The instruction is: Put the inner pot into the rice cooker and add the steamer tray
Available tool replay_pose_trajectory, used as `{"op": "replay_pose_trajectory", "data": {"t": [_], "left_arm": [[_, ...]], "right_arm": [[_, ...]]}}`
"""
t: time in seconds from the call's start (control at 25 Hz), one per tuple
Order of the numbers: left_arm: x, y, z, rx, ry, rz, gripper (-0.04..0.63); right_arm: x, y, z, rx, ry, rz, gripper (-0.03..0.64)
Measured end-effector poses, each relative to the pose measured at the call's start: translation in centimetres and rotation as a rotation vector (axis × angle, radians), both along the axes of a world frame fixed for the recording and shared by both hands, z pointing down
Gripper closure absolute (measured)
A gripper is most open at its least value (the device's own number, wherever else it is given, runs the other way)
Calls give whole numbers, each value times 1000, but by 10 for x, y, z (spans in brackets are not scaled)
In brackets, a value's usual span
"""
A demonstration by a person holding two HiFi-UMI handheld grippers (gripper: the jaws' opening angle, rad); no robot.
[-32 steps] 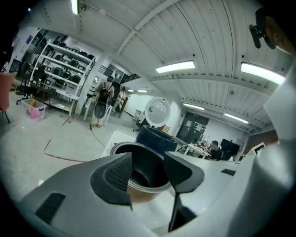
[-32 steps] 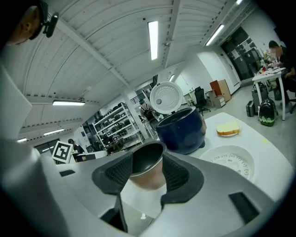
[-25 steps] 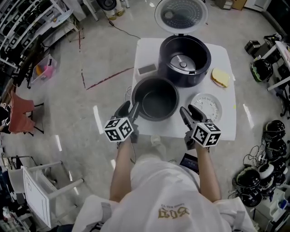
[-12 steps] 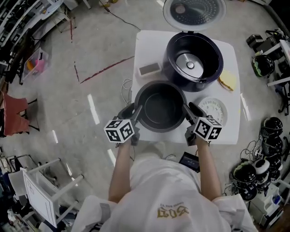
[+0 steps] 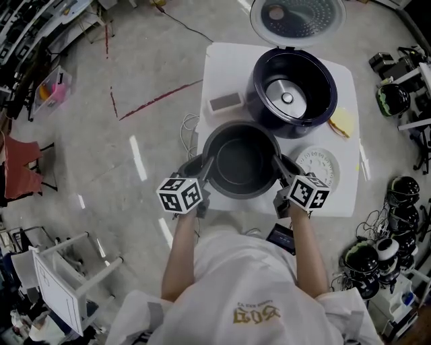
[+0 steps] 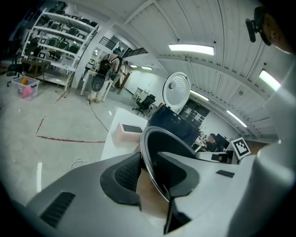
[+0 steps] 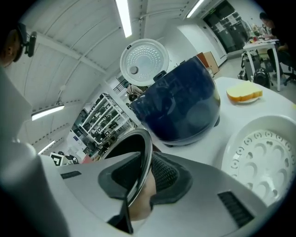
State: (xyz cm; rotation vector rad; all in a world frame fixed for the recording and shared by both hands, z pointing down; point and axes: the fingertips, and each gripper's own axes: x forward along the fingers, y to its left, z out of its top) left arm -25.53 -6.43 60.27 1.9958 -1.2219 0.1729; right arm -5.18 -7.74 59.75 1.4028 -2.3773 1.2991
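Observation:
The dark inner pot point(image 5: 240, 160) stands on the white table point(image 5: 222, 67) in front of the open rice cooker point(image 5: 291, 92), whose lid point(image 5: 297, 19) is tipped back. My left gripper point(image 5: 203, 174) holds the pot's left rim and my right gripper point(image 5: 281, 171) its right rim. Both pairs of jaws have just been closing, with the thin rim between the pads. In the left gripper view the rim point(image 6: 147, 152) runs between the left gripper point(image 6: 148, 163) pads. The right gripper view shows the same for the right gripper point(image 7: 145, 170). The white steamer tray point(image 5: 318, 167) lies right of the pot.
A yellow sponge point(image 5: 343, 122) lies by the cooker's right side and a small flat box point(image 5: 224, 102) at its left. A cable point(image 5: 188, 128) hangs off the table's left edge. Helmets and gear point(image 5: 377, 259) crowd the floor at the right, and a white chair point(image 5: 64, 279) stands at the lower left.
Both grippers have moved in from the near table edge to the pot's sides and closed onto its rim. The pot itself stays on the table.

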Motion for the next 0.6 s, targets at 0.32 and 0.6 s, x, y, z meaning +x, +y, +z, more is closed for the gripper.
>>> {"op": "replay_pose_trajectory", "data": {"t": [0.32,0.6], "left_arm": [[-1,6,-5,-3,2,-39,495],[-6,12,-31,46,29,-106,506]], "right_arm": [[2,5,-6,-2,-40,29,546],[0,6,-31,50,-62,19,551]]}}
